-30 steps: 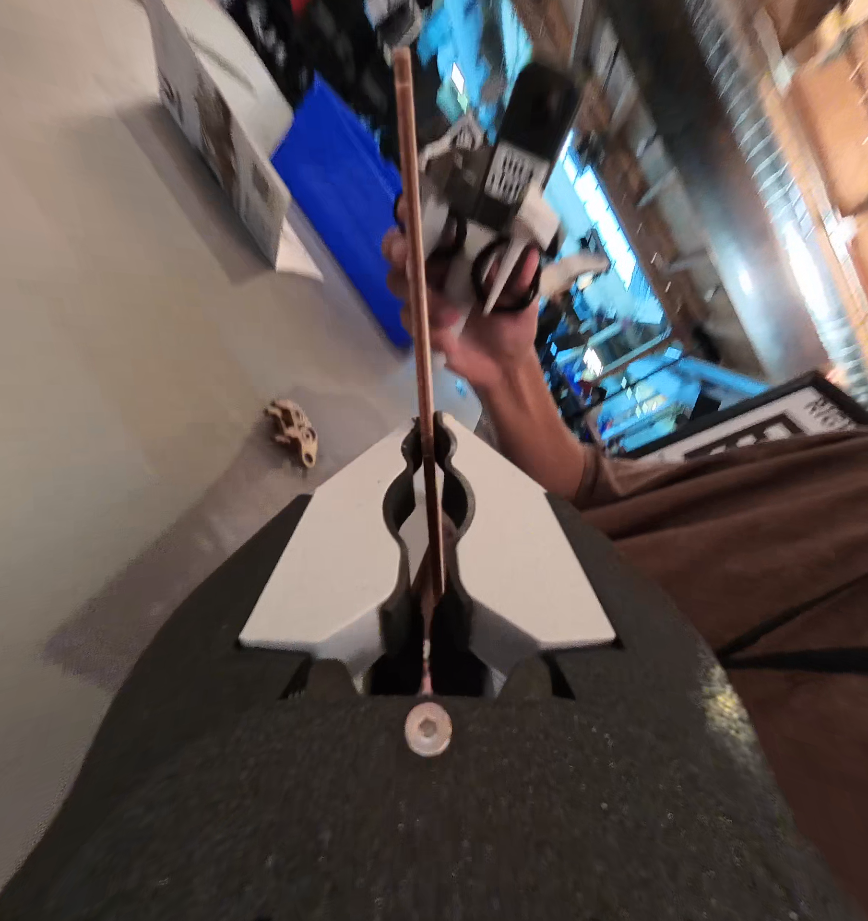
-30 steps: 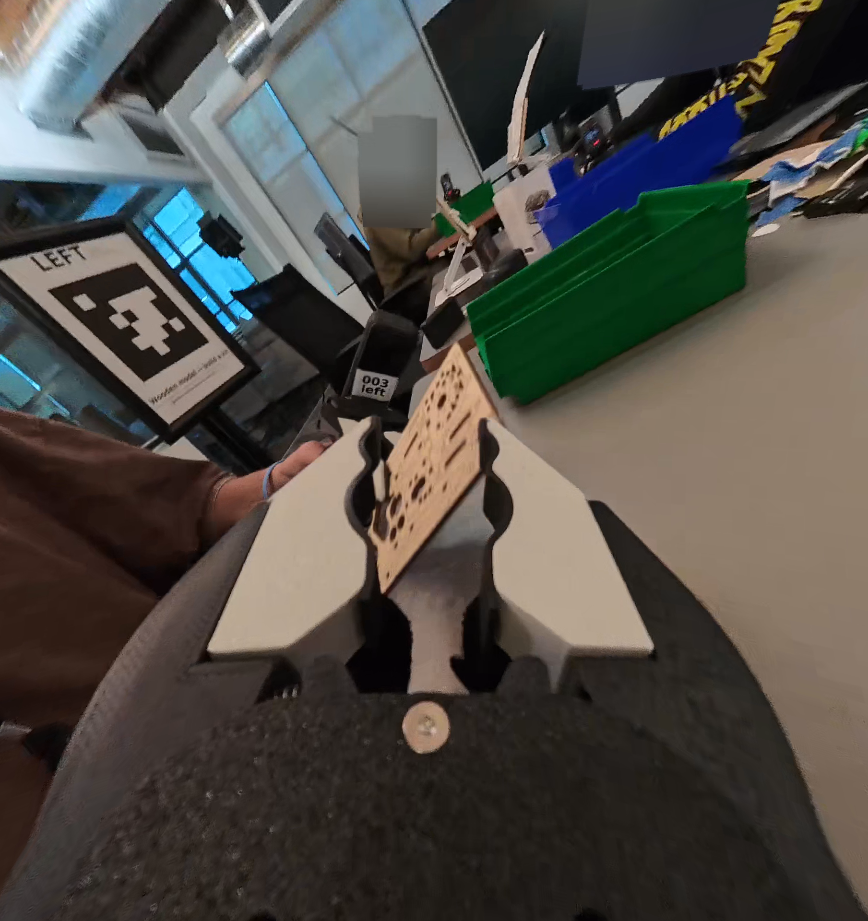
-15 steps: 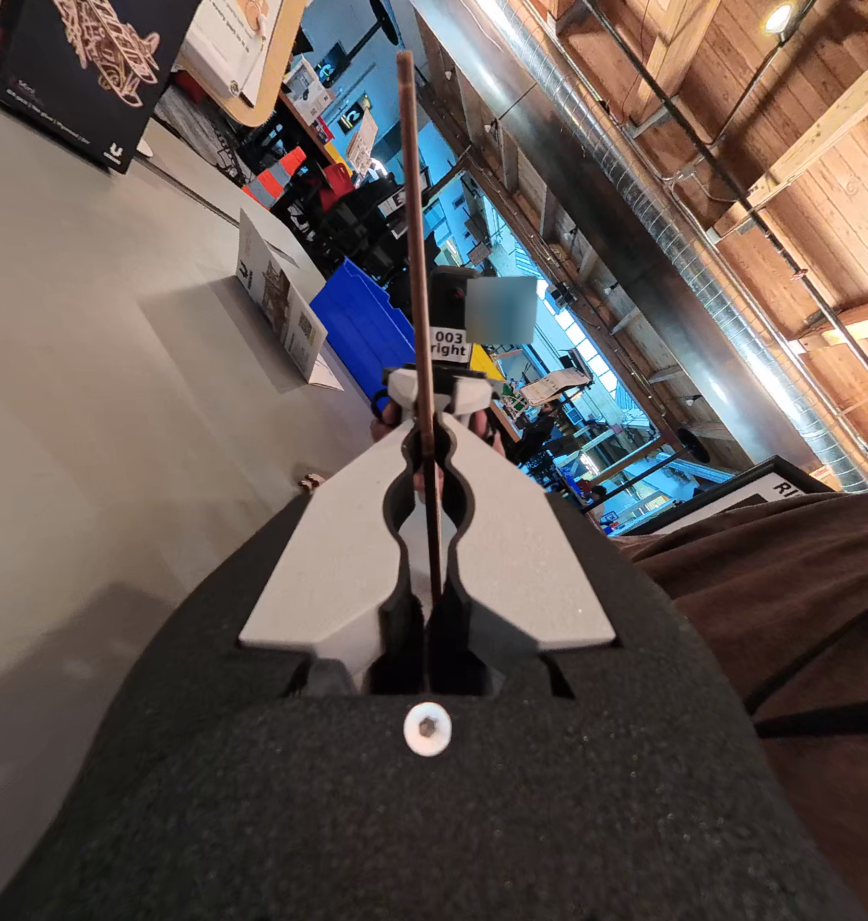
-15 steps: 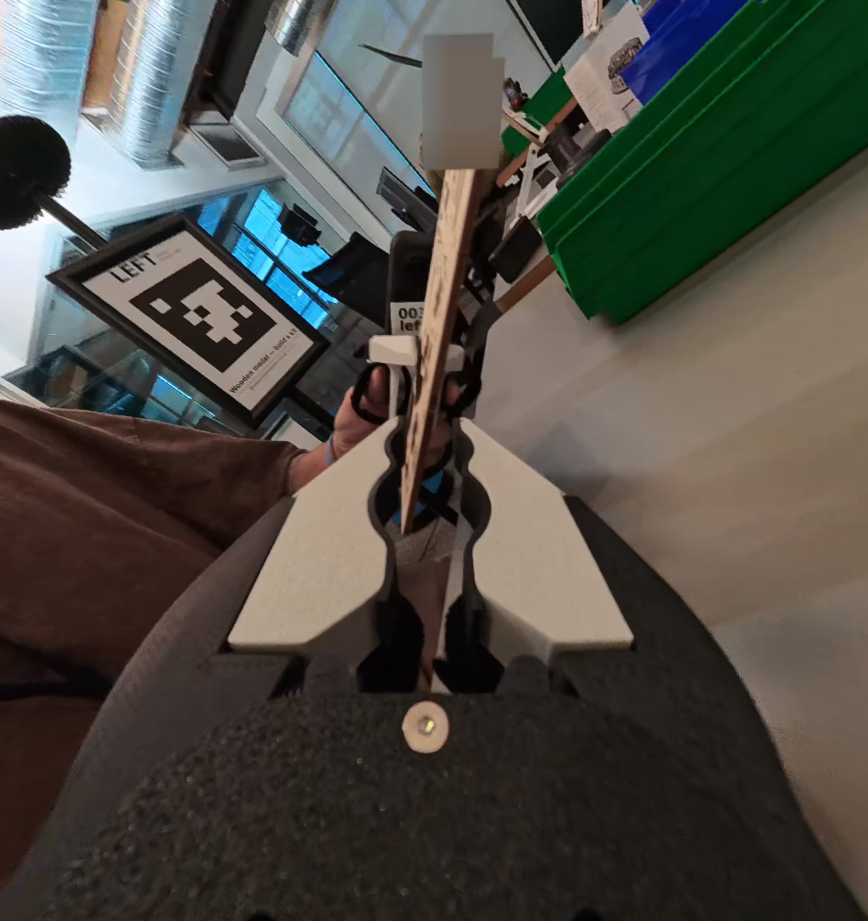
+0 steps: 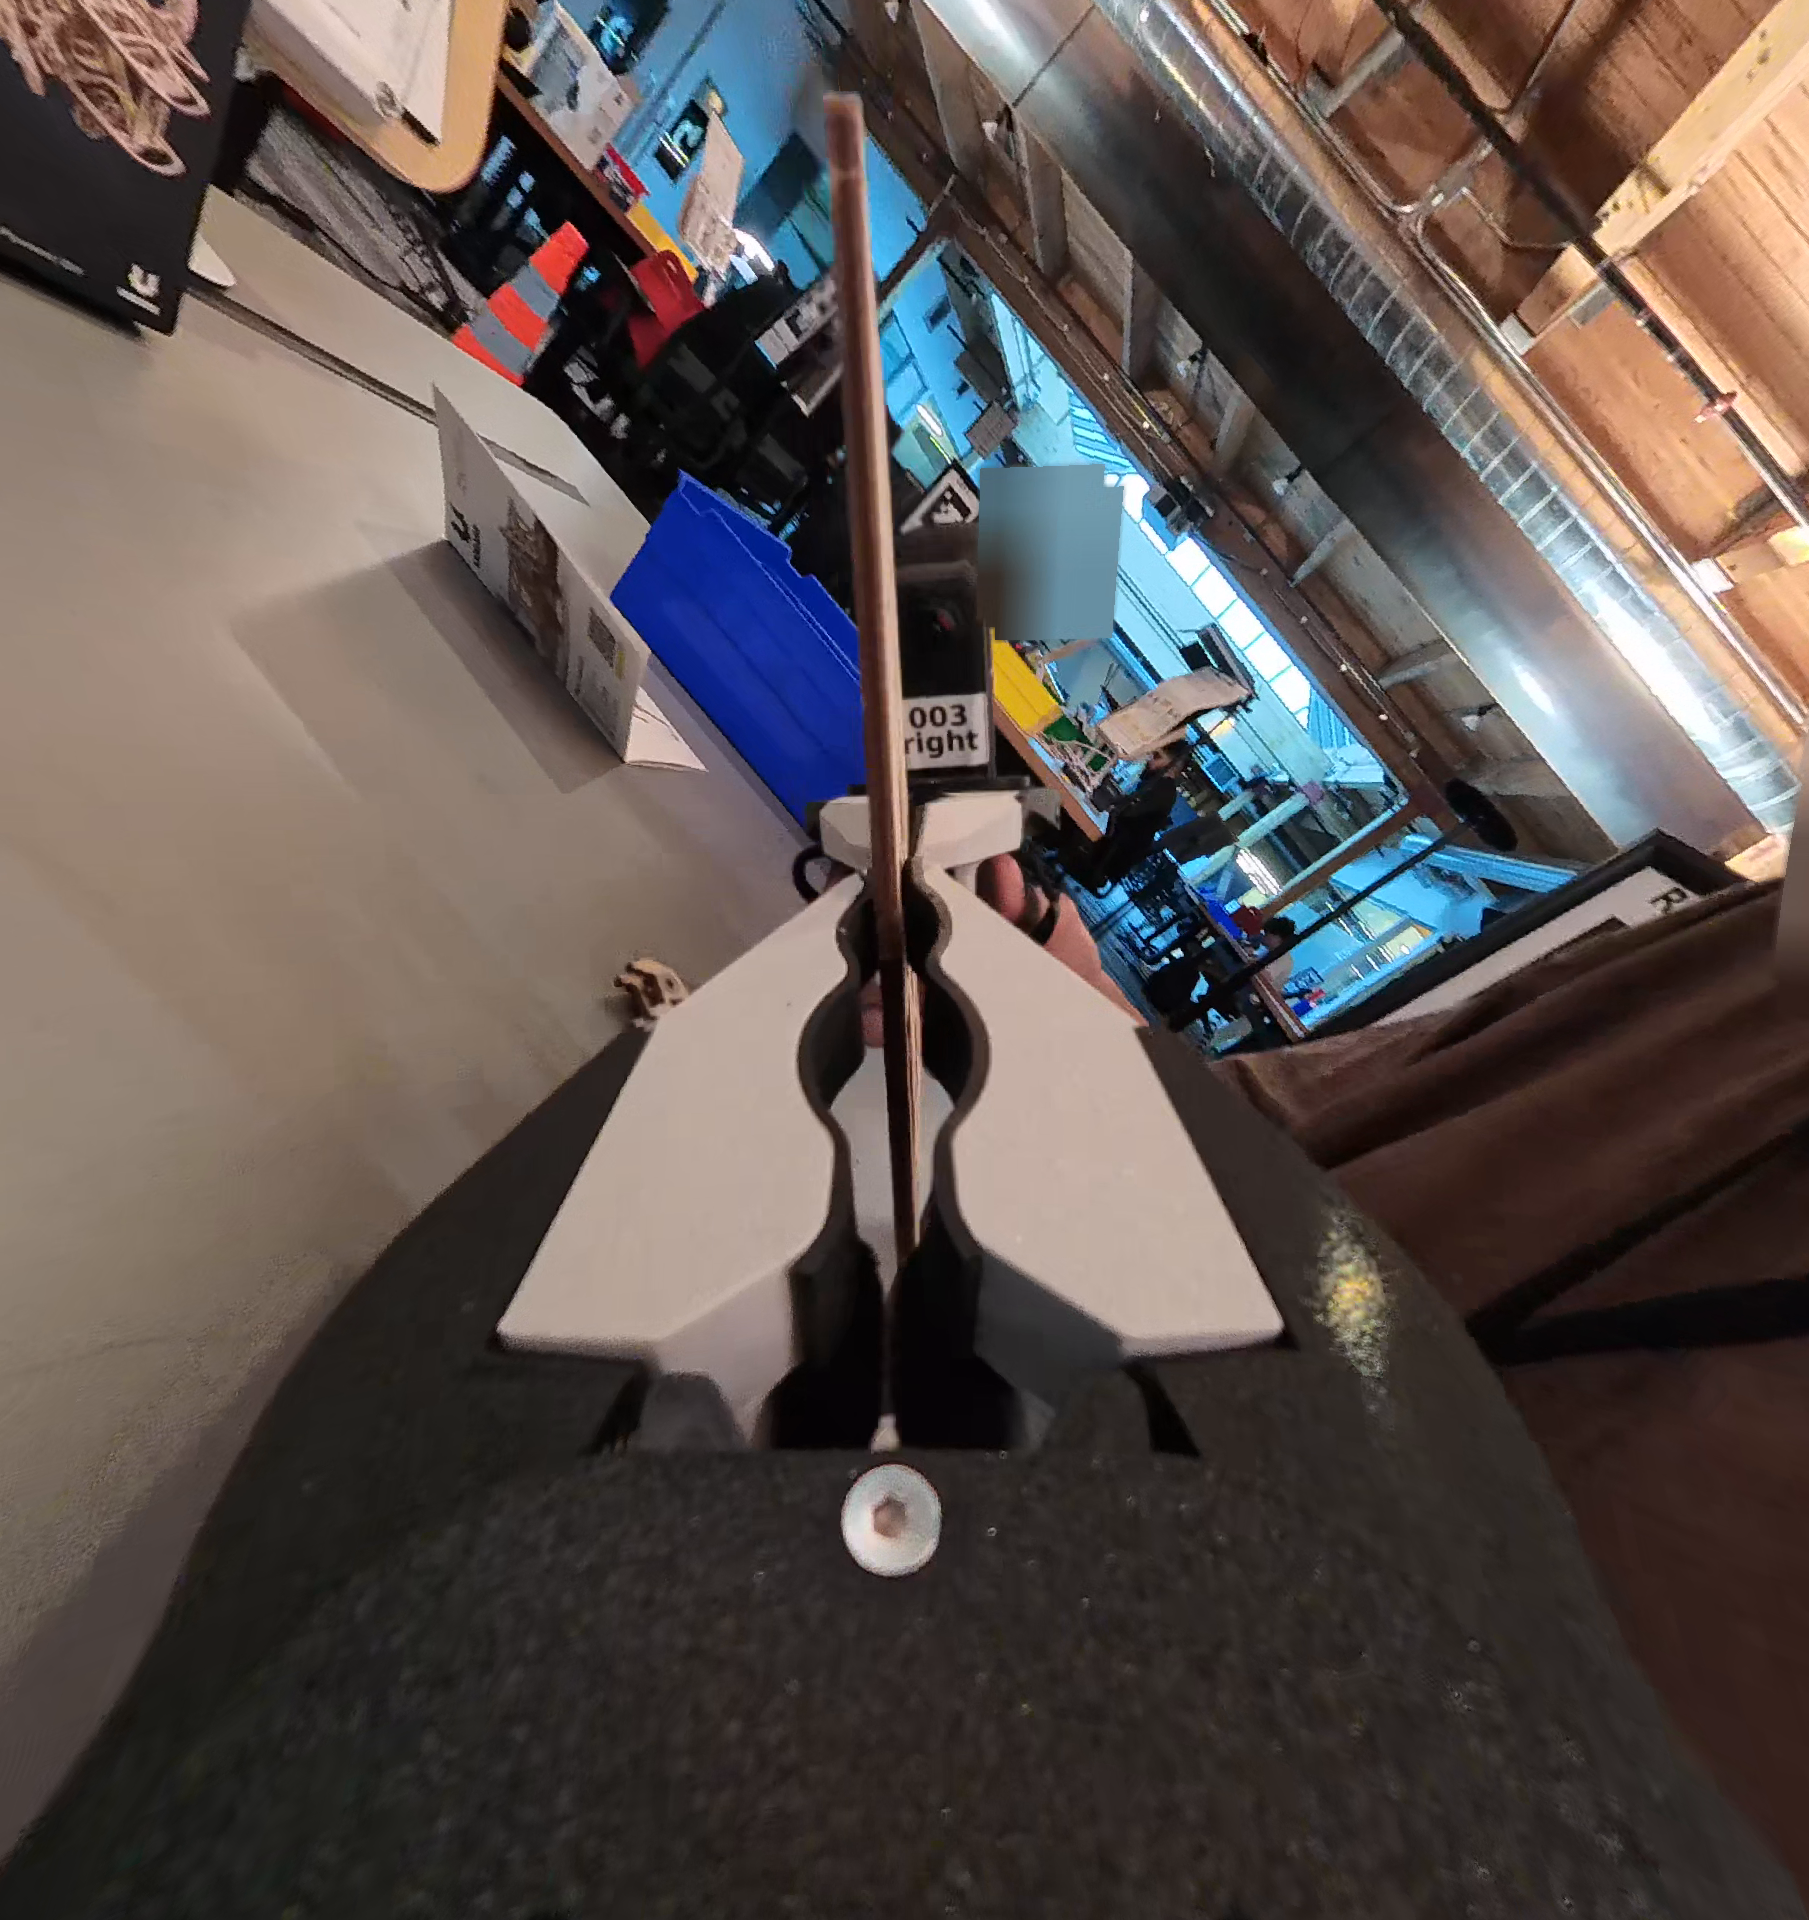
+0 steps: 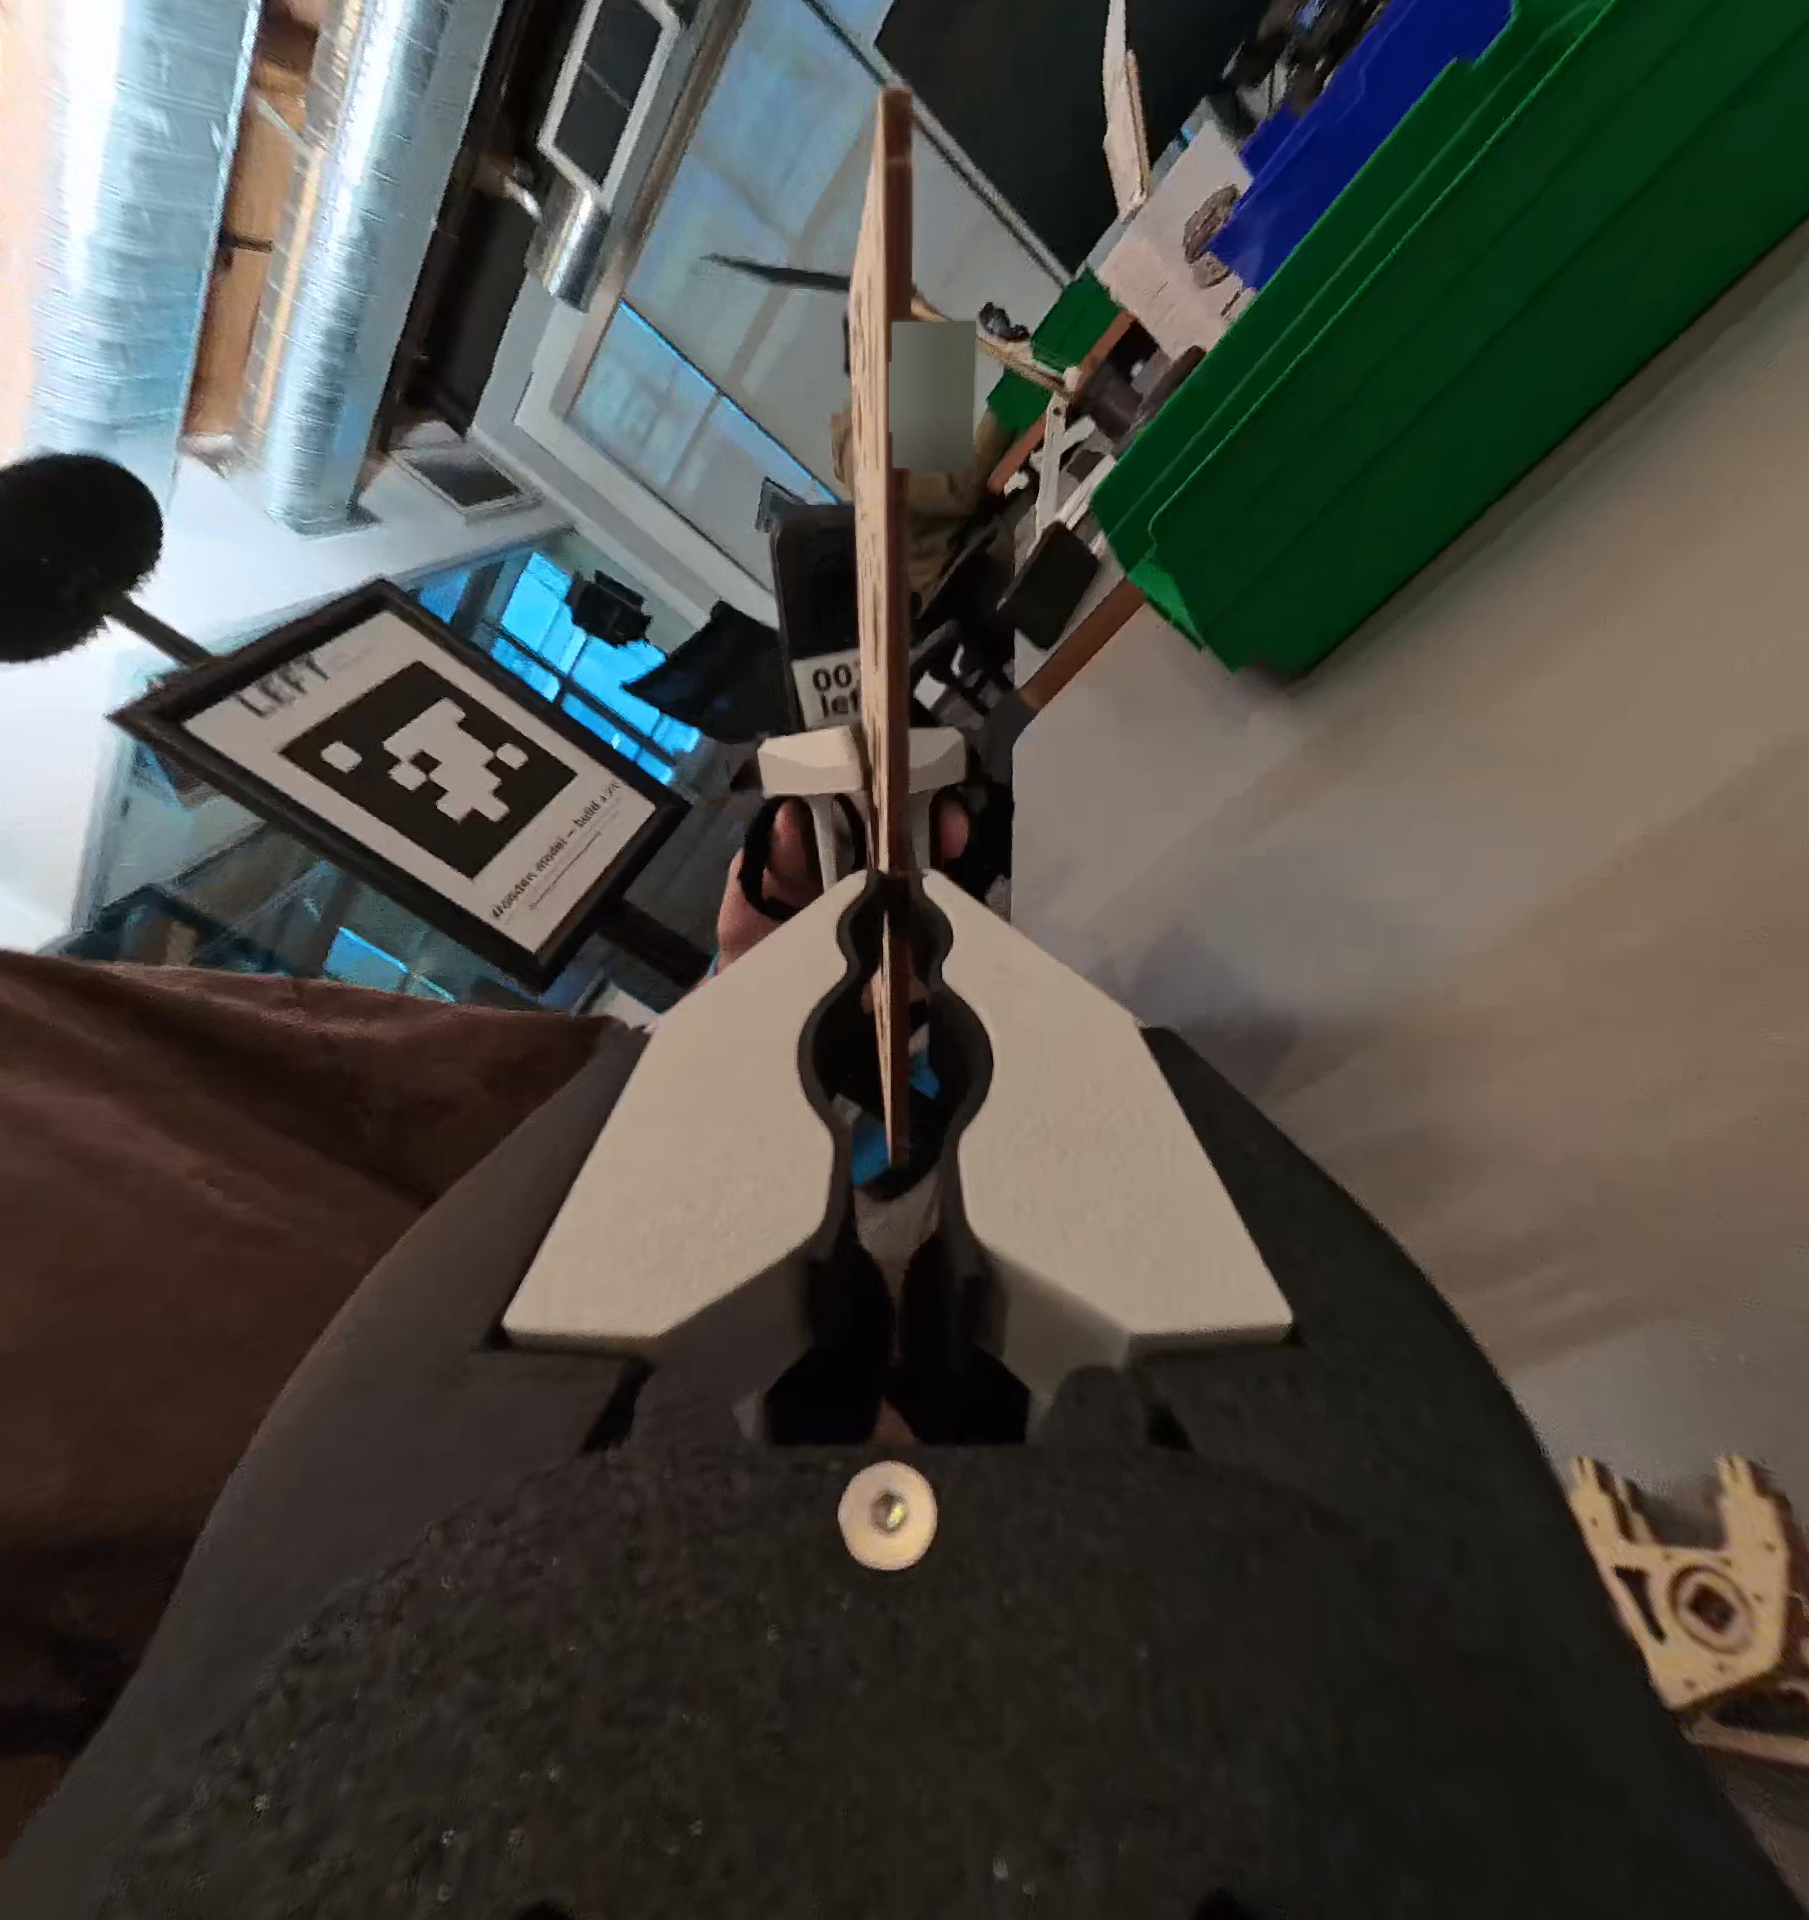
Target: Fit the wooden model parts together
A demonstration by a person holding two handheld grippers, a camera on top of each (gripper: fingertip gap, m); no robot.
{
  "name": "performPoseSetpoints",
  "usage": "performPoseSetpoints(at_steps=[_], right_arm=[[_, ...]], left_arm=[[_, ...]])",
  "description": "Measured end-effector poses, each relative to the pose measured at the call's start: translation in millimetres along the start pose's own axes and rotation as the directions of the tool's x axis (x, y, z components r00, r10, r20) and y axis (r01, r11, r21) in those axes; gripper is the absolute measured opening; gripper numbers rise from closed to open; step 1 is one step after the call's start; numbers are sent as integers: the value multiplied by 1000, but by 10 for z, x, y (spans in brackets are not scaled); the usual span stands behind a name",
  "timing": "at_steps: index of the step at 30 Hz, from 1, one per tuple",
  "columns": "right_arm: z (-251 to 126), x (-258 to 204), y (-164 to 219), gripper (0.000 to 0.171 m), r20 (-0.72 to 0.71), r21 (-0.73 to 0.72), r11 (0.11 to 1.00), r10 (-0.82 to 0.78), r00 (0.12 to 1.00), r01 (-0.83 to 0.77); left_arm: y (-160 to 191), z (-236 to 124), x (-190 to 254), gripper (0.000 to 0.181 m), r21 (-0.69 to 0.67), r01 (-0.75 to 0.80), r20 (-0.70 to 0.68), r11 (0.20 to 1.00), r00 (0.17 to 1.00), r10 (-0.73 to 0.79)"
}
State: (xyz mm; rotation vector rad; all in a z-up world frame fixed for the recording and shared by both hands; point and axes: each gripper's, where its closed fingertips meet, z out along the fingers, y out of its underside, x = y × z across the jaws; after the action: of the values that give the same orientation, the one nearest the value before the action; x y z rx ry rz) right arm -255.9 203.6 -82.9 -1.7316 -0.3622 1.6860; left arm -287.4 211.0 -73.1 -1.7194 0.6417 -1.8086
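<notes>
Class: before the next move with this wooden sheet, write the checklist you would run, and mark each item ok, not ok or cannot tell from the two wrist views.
1. Left gripper shut on the sheet: ok, its edge runs between the fingertips.
2. Right gripper shut on the sheet: ok, seen edge-on between its tips.
3. Both grippers face each other across the sheet: ok, each view shows the other one beyond it.
4. Sheet clear of the table: ok, held up in the air.
5. Small wooden assembly within sight: ok, lying on the table beside the right gripper.
6. Which slot or part comes next: cannot tell, the sheet shows almost edge-on.
</notes>
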Motion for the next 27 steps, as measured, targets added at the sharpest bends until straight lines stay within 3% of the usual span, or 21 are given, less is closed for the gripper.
performPoseSetpoints(at_steps=[3,16,27], right_arm=[[-34,-37,54,3,-14,-61,995,-83,996,82],[-258,53,-11,2,22,-12,999,42,999,-42],[-368,203,-6,4,-58,-47,998,-32,998,29]], left_arm=[[51,9,34,1,-31,-1,-34,1000,999,0],[47,265,-49,1,-28,46,-41,999,998,-47],[86,385,-145,1,-95,11,39,995,999,-7]])
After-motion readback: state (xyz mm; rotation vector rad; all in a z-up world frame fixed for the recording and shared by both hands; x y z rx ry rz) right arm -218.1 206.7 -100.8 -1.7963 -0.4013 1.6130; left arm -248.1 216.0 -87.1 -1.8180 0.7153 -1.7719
